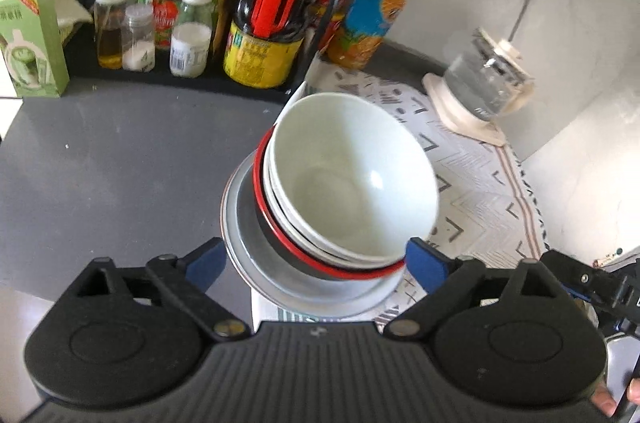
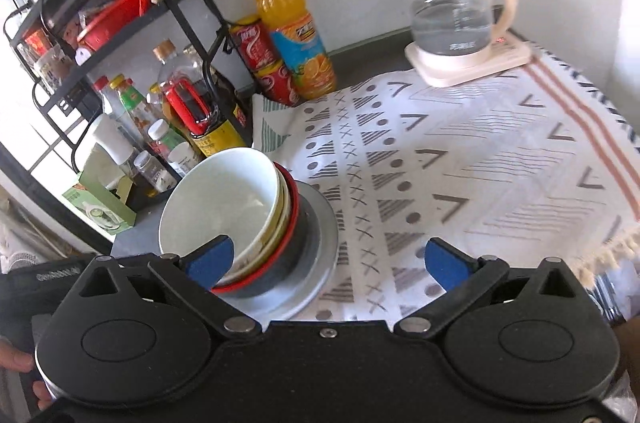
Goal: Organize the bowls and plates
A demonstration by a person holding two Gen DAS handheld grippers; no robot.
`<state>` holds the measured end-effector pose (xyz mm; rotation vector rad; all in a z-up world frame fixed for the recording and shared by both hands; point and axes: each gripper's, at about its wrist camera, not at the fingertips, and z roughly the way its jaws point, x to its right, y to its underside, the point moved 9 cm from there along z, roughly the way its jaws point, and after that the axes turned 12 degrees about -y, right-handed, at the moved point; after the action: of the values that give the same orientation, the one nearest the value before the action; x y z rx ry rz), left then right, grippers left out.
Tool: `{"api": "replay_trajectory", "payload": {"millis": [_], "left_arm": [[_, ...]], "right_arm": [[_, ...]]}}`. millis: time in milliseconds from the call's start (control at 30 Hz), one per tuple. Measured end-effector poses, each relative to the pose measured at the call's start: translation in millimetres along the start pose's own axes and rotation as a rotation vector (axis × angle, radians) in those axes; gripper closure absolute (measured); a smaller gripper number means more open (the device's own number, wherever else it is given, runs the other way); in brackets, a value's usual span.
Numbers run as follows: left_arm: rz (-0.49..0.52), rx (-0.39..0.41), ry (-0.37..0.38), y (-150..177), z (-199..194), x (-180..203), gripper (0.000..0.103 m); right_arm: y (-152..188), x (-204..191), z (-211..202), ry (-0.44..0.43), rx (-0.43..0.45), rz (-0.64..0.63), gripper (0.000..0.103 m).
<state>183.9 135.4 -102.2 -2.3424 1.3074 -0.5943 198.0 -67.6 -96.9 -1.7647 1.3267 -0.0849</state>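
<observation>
A stack of dishes stands at the left edge of the patterned cloth [image 2: 460, 163]. A white bowl [image 1: 352, 175] is on top, leaning, with other white bowls nested under it, then a black bowl with a red rim [image 1: 280, 243], all on a pale grey plate [image 1: 256, 263]. The same stack shows in the right wrist view, with the white bowl [image 2: 216, 199] tilted left over the red-rimmed bowl [image 2: 292, 223] and the plate [image 2: 324, 235]. My left gripper [image 1: 316, 263] is open, its blue pads on either side of the stack's near edge. My right gripper [image 2: 328, 261] is open and empty, just right of the stack.
A black rack [image 2: 100, 23] with sauce bottles, jars and a soy sauce bottle [image 1: 268, 39] stands behind the stack. An orange juice bottle [image 2: 296, 35], red cans [image 2: 260, 51] and a glass kettle [image 2: 456, 15] on its base line the wall. A green carton [image 1: 32, 43] sits on the grey counter [image 1: 120, 163].
</observation>
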Motion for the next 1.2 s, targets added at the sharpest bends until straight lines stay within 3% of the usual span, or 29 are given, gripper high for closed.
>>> {"api": "replay_trajectory", "payload": {"millis": [600, 1200], "left_arm": [[0.07, 0.11, 0.046, 53, -84, -10, 0.0], [0.162, 0.163, 0.055, 95, -128, -15, 0.0]], "right_arm": [[52, -17, -103, 0.127, 0.173, -0.025, 0.0], [102, -38, -140, 0.223, 0.234, -0.053, 0.0]]}}
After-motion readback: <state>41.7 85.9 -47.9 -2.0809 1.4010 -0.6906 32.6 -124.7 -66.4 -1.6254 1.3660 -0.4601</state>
